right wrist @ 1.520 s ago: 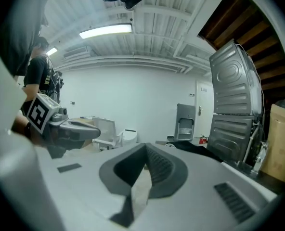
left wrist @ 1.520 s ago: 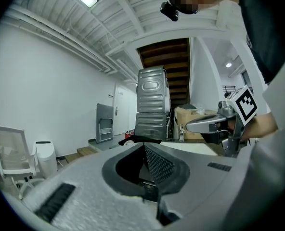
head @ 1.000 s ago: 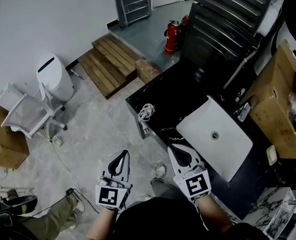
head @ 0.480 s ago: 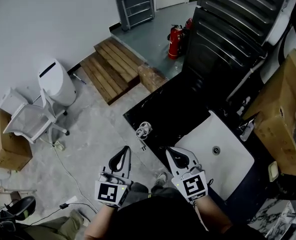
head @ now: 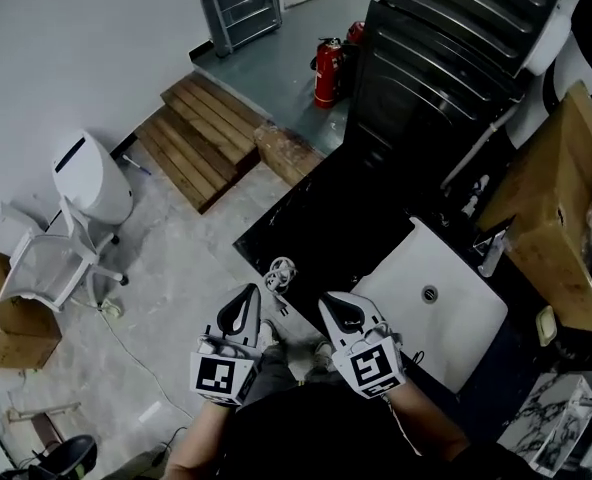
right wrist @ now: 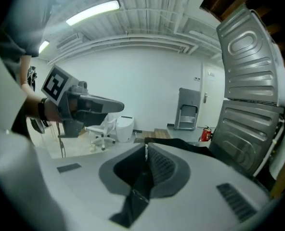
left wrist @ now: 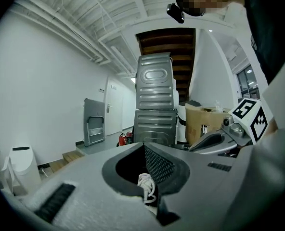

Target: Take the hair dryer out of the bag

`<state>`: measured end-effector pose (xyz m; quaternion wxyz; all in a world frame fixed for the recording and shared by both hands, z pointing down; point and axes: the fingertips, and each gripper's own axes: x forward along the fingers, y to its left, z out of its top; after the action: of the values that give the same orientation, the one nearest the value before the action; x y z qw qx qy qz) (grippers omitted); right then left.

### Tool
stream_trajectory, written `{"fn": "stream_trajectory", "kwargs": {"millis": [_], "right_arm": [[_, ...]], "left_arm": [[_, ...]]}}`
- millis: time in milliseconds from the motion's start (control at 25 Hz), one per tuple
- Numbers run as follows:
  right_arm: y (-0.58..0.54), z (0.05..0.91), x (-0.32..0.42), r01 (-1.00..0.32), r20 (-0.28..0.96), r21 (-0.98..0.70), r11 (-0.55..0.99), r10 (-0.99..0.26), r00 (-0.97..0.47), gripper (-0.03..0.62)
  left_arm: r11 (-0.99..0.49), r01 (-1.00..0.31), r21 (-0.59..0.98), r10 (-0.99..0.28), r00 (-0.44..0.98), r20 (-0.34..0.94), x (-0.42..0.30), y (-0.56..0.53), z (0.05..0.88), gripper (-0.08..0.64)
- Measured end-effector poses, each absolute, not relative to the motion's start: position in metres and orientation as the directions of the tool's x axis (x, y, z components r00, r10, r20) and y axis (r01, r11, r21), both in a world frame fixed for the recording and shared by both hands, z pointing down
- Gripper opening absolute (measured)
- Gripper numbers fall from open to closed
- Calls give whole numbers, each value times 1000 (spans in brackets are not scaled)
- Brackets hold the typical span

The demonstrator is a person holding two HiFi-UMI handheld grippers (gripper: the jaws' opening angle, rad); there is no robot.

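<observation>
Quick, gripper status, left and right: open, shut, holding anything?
Left gripper: shut, nothing held.
Right gripper: shut, nothing held.

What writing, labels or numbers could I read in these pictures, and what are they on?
No readable words or numbers anywhere.
Cubes on the left gripper and right gripper: black-and-white square patterns, not writing.
Any print on the fire extinguisher: too small to read.
</observation>
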<state>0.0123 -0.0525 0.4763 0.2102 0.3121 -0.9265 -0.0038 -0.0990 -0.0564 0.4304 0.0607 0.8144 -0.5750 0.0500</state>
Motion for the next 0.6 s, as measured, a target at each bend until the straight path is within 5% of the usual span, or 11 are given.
{"fn": "stream_trajectory", "kwargs": {"millis": [120, 240, 600], "right_arm": [[-64, 498, 8, -573, 468, 217, 790, -600, -649, 39], [-73, 525, 1, -561, 543, 287, 776, -614, -572, 134], [-99, 580, -5, -492, 657, 452, 744, -651, -381, 224]], "left_arm": [[-383, -924, 20, -914, 381, 141, -104, -77, 430, 21], [-416, -909, 22, -900, 415, 134, -111, -94, 430, 21], [-465, -883, 65, -866, 470, 170, -133, -108, 451, 21]]}}
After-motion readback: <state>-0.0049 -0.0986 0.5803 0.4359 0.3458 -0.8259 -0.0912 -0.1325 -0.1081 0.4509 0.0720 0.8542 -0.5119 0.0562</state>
